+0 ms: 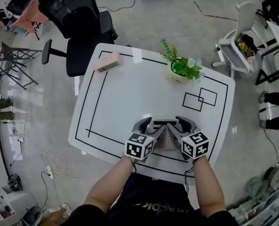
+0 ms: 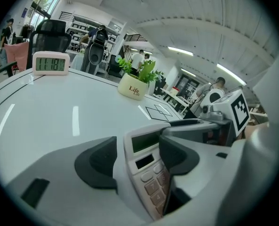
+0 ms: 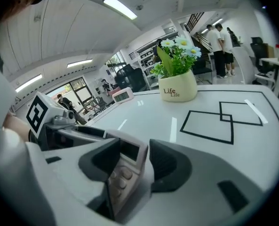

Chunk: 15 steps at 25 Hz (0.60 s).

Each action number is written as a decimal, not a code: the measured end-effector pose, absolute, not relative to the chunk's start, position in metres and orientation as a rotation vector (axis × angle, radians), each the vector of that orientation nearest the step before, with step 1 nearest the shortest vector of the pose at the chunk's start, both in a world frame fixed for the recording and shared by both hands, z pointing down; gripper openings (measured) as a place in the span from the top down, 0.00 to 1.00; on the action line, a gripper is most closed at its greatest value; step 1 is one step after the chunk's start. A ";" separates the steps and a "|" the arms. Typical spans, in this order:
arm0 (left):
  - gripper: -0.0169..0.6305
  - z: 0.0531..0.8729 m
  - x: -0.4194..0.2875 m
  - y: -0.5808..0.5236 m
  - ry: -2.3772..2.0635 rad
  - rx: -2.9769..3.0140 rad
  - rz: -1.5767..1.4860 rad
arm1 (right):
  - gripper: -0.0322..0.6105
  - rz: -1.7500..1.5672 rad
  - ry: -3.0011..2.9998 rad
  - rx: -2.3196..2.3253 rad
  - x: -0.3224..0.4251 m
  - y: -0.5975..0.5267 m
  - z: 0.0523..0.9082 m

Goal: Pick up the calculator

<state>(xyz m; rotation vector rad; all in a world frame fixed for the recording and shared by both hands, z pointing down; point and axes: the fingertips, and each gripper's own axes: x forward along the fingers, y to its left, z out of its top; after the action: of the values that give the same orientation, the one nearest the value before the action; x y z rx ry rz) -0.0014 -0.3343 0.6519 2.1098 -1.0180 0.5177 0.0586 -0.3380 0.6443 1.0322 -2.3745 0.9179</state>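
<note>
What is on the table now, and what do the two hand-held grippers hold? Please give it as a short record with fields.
table: white, with black tape lines
calculator: at the near edge, tilted, keys visible
left hand-held gripper: jaws closed on the calculator
right hand-held gripper: jaws closed on the calculator
clock: pink, far left corner, standing alone
potted plant: far right side, cream pot marked "Life"
taped squares: two, overlapping, in front of the potted plant
calculator off the table: cannot tell
</note>
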 end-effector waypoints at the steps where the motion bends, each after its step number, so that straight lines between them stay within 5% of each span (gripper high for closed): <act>1: 0.54 0.653 -0.001 -0.334 -1.023 2.113 0.530 | 0.65 0.917 -2.368 1.038 0.060 -0.337 0.645; 15: 0.60 0.644 0.007 -0.324 -1.097 2.077 0.491 | 0.66 0.893 -2.367 1.143 0.065 -0.321 0.638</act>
<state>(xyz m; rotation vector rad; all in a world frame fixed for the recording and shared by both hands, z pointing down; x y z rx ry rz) 0.0070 -0.3238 0.6439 2.0773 -1.0973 0.4911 0.0646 -0.3209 0.6381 1.1432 -2.3666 0.8927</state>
